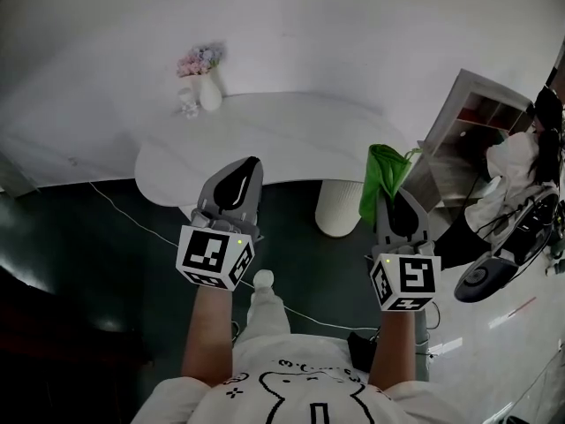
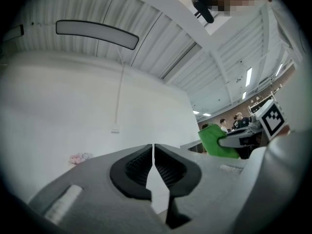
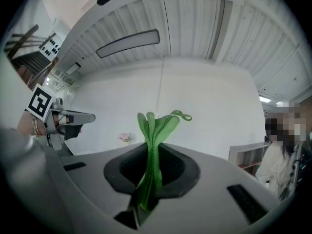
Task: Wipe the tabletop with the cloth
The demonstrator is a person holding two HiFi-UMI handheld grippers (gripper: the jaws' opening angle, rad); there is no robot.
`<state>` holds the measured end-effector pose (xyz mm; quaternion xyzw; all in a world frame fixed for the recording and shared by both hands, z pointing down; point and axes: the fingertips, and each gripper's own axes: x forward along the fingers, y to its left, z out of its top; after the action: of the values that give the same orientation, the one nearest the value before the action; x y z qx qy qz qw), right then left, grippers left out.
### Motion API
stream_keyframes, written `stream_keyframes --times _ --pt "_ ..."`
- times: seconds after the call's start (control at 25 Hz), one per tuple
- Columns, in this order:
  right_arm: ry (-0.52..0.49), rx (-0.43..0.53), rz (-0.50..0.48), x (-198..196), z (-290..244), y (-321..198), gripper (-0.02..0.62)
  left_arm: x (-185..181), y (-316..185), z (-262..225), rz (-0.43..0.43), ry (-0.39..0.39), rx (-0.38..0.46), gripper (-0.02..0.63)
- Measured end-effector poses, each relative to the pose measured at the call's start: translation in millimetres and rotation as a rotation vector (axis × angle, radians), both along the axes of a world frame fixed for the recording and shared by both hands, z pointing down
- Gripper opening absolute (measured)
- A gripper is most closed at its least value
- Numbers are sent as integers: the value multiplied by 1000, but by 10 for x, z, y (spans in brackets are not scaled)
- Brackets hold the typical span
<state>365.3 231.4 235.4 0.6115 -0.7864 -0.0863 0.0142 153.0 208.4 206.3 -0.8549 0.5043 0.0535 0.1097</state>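
Cloth (image 3: 157, 128), green, in right claw (image 3: 155, 152)

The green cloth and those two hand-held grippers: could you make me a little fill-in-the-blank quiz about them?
1. The cloth is pinched in the jaws of the ____ gripper.
2. The left gripper has its jaws shut together, and between them there is ____.
3. At the far end of the white table stands a vase of ____.

Missing words: right; nothing; flowers.
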Motion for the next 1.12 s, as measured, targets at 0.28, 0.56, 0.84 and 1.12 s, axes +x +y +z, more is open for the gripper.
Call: stream_keyframes --times 0.28,0.56,0.84,1.12 --pt "-4 -4 32 -3 234 -385 44 -4 -458 239 35 -6 -8 20" --pt "13 -7 46 -172 256 -1111 44 -151 -1232 270 49 2 -12 20" --pt "1 -29 73 -374 353 -2020 44 -384 -2194 334 65 17 -30 20" --pt "12 -41 115 -573 353 -2899 44 -533 -3144 365 112 9 -54 20"
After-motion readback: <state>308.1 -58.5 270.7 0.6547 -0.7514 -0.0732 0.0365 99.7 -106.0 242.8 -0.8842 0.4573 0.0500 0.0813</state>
